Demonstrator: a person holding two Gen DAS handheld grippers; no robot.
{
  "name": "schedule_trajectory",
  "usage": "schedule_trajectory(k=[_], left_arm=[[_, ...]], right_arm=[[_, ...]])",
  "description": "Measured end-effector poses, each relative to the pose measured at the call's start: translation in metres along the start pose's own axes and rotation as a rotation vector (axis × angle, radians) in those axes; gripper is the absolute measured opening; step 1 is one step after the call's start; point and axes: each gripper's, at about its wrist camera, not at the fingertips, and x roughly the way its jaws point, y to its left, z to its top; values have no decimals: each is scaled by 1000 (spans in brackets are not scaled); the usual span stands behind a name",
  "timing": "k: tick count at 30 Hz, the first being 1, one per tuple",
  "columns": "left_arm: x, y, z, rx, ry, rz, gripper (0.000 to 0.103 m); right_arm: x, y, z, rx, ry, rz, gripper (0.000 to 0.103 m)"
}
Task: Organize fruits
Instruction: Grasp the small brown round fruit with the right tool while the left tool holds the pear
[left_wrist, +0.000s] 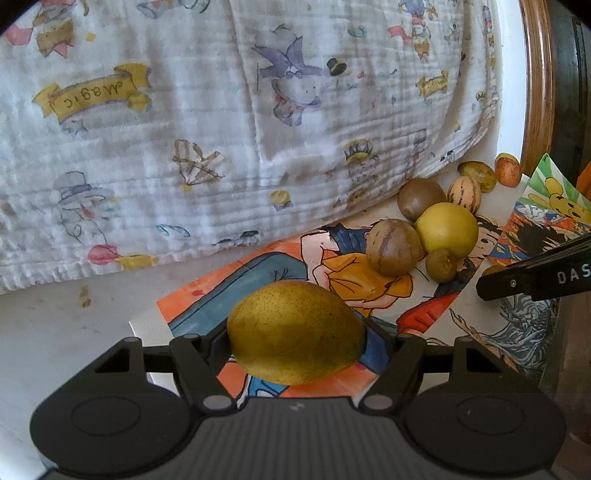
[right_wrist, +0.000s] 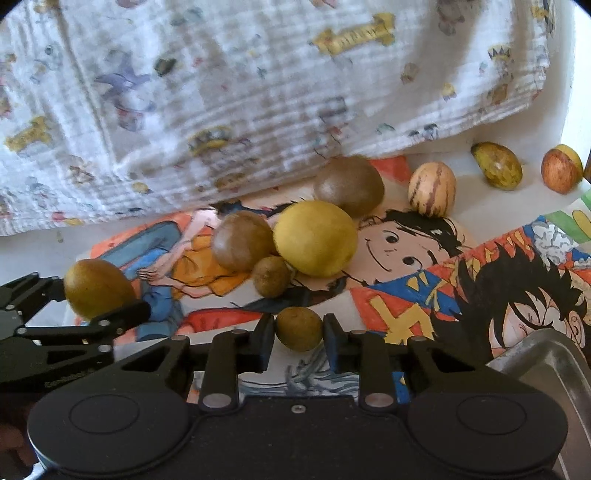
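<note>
My left gripper (left_wrist: 295, 339) is shut on a yellow-green pear (left_wrist: 295, 330), held above a cartoon drawing; the same pear (right_wrist: 98, 288) shows at the left of the right wrist view. My right gripper (right_wrist: 299, 330) is shut on a small brown kiwi (right_wrist: 299, 328). Ahead lies a cluster of fruit: a yellow lemon (right_wrist: 316, 238), a brown striped fruit (right_wrist: 242, 240), a small kiwi (right_wrist: 271, 276) and a large kiwi (right_wrist: 349, 184). Farther right lie a pale striped fruit (right_wrist: 432, 189), a green mottled fruit (right_wrist: 498, 165) and a red apple (right_wrist: 561, 168).
A white printed blanket (left_wrist: 221, 129) covers the back. Coloured cartoon drawings (right_wrist: 461, 288) lie on the white surface. A metal tray's corner (right_wrist: 546, 362) shows at the lower right of the right wrist view. A wooden frame (left_wrist: 539, 81) stands at far right.
</note>
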Motion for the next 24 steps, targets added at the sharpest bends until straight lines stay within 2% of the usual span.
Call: schedule_trajectory(k=[10, 24], left_arm=[[-33, -6, 14, -4, -51, -16, 75], [-112, -48, 28, 39, -154, -98, 75]], right_arm=[[-57, 14, 8, -1, -91, 26, 30], [-167, 1, -16, 50, -218, -34, 30]])
